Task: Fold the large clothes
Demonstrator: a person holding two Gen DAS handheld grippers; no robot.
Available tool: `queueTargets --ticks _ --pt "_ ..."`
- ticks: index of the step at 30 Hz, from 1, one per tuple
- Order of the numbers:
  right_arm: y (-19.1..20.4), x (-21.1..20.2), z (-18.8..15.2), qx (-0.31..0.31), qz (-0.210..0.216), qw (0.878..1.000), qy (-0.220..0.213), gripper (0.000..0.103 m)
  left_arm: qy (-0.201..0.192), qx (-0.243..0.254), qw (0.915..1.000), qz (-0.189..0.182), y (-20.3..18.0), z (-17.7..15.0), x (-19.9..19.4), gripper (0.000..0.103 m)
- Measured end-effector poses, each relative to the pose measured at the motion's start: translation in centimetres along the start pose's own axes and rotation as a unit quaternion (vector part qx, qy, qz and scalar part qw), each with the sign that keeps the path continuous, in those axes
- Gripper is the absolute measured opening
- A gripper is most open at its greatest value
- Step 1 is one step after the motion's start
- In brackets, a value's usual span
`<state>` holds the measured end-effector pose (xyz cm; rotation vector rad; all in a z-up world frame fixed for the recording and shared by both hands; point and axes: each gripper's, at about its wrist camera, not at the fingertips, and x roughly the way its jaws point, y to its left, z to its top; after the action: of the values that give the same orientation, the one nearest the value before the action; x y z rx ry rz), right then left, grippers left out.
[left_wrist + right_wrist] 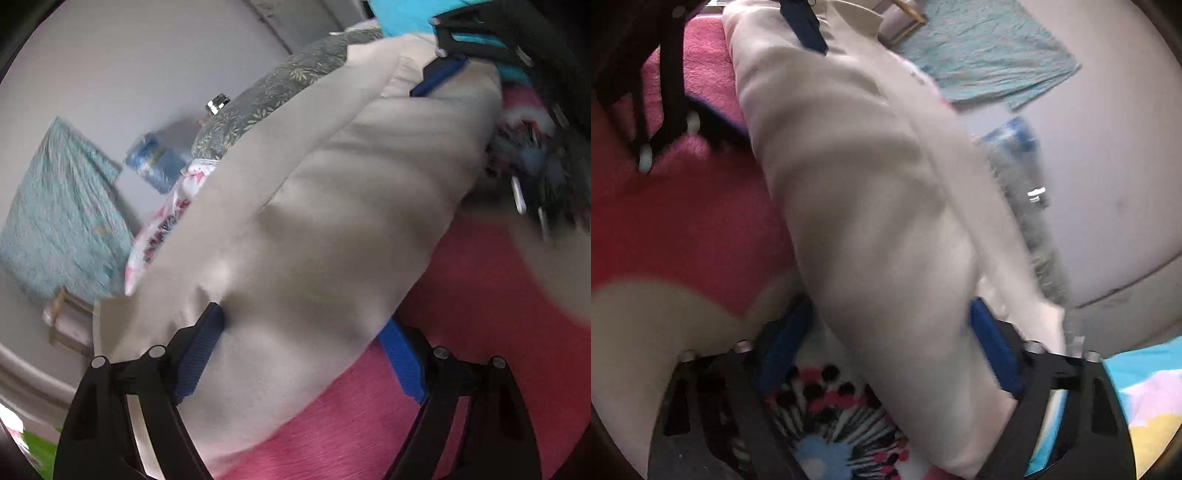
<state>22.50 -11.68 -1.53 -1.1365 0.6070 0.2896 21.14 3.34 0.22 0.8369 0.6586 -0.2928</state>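
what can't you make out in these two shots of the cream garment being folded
- Cream garment: its type and full outline, cut off by both views' edges and smeared by motion blur.
- Left claw: whether it is pinching the cloth, which covers the space between its blue fingers.
- Right claw: the same, in the right wrist view.
- Blue package by the wall: label too blurred to read.
- Pink blanket: largely covered by the garment.

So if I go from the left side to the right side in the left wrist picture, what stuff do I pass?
Teal crinkly cloth → blue packet → grey leafy pillow → big cream garment → pink blanket.
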Motion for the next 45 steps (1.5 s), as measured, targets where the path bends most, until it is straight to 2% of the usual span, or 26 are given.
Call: queueTargets --ticks 1,2,3,5,6,7,10,12,14,16,18,19,20,22,26,29,31,33,34,35,37,38,39,41,43,45 --pt "-0.6 0.3 -1.2 -0.01 -0.013 1.0 0.003 0.048 0.005 0.014 0.9998 0.012 0.8 -1.0 0.1 0.075" --pt "-1.8 1.3 -2.8 0.011 -0.012 0.999 0.028 0.048 0.023 0.017 0.9994 0.02 2.5 -2.6 0.6 0.075" --pt "-2.4 1.6 -3.7 0.022 -0.01 0.999 0.029 0.047 0.03 0.004 0.9994 0.015 4.1 -3.8 0.9 0.075" --pt "-3.2 1.6 -4.5 0.047 -0.009 0.999 0.023 0.047 0.047 -0.023 0.9983 0.026 6.9 -5.6 1.1 0.068" --pt "-3.2 1.8 -4.4 0.054 -0.012 0.998 0.024 0.046 0.052 -0.024 0.9978 0.034 7.4 -6.1 1.1 0.064" --pt "-2.9 2.0 -4.3 0.058 -0.011 0.998 0.027 0.043 0.059 -0.004 0.9963 0.061 7.1 -6.5 1.4 0.046" --pt "-2.1 2.4 -4.0 0.041 -0.029 0.998 0.023 0.042 0.054 0.049 0.9909 0.113 4.6 -6.2 1.7 0.036" --pt "-1.7 2.4 -3.6 0.029 -0.049 0.998 0.022 0.049 0.053 0.022 0.9906 0.124 4.5 -6.0 1.7 0.036" --pt "-1.4 2.4 -2.8 0.009 -0.093 0.995 0.021 0.073 0.045 -0.005 0.9899 0.135 4.7 -5.9 1.8 0.04" --pt "-1.8 3.1 -2.2 0.012 -0.09 0.996 0.026 0.077 0.04 0.003 0.9863 0.16 4.0 -5.5 2.1 0.041" --pt "-2.4 3.9 -1.9 0.037 -0.063 0.997 0.033 0.076 0.028 0.038 0.98 0.193 2.5 -5.0 2.5 0.039" --pt "-2.9 4.2 -1.8 0.058 -0.029 0.997 0.041 0.057 0.031 0.048 0.9778 0.201 2.1 -4.8 3.0 0.034" --pt "-3.2 4.4 -1.6 0.078 -0.011 0.995 0.053 0.041 0.037 0.043 0.9789 0.196 2.3 -4.6 3.3 0.028" --pt "-3.2 3.6 -1.3 0.069 -0.026 0.996 0.051 0.026 0.038 0.027 0.9831 0.177 3.1 -5.0 2.5 0.022" --pt "-4.4 -1.6 -2.3 0.079 -0.021 0.997 0.014 0.023 0.034 0.062 0.9872 0.143 2.8 -7.6 -2.1 0.019" --pt "-4.1 -6.8 -3.7 0.081 0.018 0.997 -0.001 0.023 0.043 0.044 0.9919 0.111 3.1 -9.7 -6.7 0.019" --pt "-2.3 -10.8 -4.0 0.074 0.051 0.996 -0.016 0.023 0.05 0.036 0.9935 0.096 2.7 -11.5 -9.9 0.019" --pt "-0.1 -11.5 -4.7 0.072 0.101 0.992 0.003 0.023 0.063 0.014 0.9965 0.054 2.2 -13.8 -12.1 0.021" --pt "1.2 -11.2 -5.5 0.065 0.112 0.991 0.017 0.024 0.076 0.013 0.9966 0.03 1.6 -15.1 -12.5 0.026" --pt "3.1 -10.5 -6.1 0.037 0.117 0.992 0.043 0.026 0.085 0.017 0.9958 0.028 0.8 -16.1 -12.6 0.031" --pt "4.7 -10.9 -6.2 -0.001 0.083 0.996 0.045 0.031 0.111 0.024 0.9922 0.05 -0.4 -17.6 -13.0 0.032" --pt "4.9 -11.1 -6.4 -0.019 0.069 0.995 0.076 0.034 0.118 0.013 0.9913 0.057 -0.6 -17.7 -13.8 0.033" --pt "4.5 -11.2 -6.7 -0.017 0.068 0.993 0.09 0.035 0.121 -0.001 0.9911 0.054 -0.6 -17.7 -14.5 0.035" --pt "2.9 -11.7 -8.6 0.006 0.089 0.985 0.146 0.052 0.119 -0.06 0.991 0.012 -0.3 -18.2 -18.0 0.044" --pt "1.1 -12.9 -10.9 0.039 0.085 0.976 0.194 0.053 0.118 -0.108 0.9871 -0.013 0.1 -18.8 -20.4 0.046" --pt "-1.3 -14.8 -12.2 0.106 0.11 0.969 0.193 0.053 0.091 -0.171 0.9789 -0.065 0.7 -18.7 -23.1 0.046"
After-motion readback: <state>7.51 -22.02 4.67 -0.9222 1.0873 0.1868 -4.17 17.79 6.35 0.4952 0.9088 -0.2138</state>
